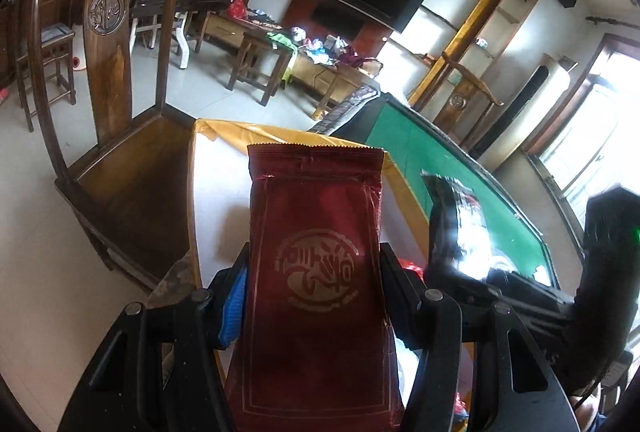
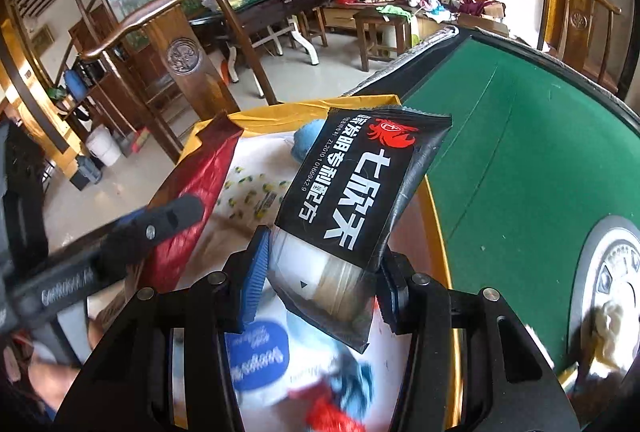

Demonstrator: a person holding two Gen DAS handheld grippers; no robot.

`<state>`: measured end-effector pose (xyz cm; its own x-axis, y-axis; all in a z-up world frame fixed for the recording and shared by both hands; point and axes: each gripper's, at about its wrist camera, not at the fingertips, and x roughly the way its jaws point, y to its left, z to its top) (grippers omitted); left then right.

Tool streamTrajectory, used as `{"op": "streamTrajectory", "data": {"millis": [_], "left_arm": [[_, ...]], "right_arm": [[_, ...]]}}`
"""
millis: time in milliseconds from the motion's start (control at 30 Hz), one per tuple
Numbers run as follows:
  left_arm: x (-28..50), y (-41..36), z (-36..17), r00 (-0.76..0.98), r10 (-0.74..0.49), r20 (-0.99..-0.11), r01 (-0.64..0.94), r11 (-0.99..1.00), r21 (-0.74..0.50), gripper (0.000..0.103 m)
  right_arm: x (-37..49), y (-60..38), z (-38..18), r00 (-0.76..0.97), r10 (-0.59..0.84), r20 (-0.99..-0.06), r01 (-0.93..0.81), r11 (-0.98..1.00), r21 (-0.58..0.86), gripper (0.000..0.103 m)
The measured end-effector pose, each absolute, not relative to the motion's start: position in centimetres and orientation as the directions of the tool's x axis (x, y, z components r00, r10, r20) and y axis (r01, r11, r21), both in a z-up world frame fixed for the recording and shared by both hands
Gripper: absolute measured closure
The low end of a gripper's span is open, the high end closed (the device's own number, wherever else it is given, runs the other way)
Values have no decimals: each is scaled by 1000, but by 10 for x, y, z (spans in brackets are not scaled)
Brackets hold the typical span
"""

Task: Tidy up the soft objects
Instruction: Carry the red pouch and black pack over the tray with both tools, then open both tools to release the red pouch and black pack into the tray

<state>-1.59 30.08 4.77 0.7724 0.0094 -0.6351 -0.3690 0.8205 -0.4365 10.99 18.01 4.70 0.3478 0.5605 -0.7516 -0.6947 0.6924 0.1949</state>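
Note:
My left gripper [image 1: 314,296] is shut on a dark red foil packet [image 1: 316,256] with a gold emblem, which stands up between the pads. It hangs over a box with a yellow rim [image 1: 224,130] and a white inside. My right gripper [image 2: 324,280] is shut on the lower end of a black packet [image 2: 360,184] with white lettering, tilted over the same box [image 2: 280,108]. In the right wrist view the left gripper [image 2: 160,224] and its red packet [image 2: 200,180] show at the left. The black packet [image 1: 460,220] shows at the right of the left wrist view.
In the box lie a blue soft thing [image 2: 304,142], a white pack with a blue label [image 2: 260,360] and something red [image 2: 332,412]. The box sits on a green felt table [image 2: 520,152]. A wooden chair [image 1: 116,104] stands beside the table.

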Motion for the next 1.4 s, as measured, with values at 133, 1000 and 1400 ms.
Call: {"op": "streamTrajectory", "data": {"millis": [133, 1000, 1400], "left_arm": [[-15, 303, 47, 780, 26, -625, -377, 817, -436, 44], [-17, 302, 52, 843, -48, -536, -259, 837, -482, 29], [-23, 295, 56, 875, -44, -481, -217, 854, -472, 28]], "right_arm": [[116, 192, 42, 355, 552, -755, -689, 700, 188, 55], [132, 211, 26, 362, 514, -777, -679, 717, 158, 50], [104, 176, 58, 440, 571, -693, -680, 716, 158, 41]]}}
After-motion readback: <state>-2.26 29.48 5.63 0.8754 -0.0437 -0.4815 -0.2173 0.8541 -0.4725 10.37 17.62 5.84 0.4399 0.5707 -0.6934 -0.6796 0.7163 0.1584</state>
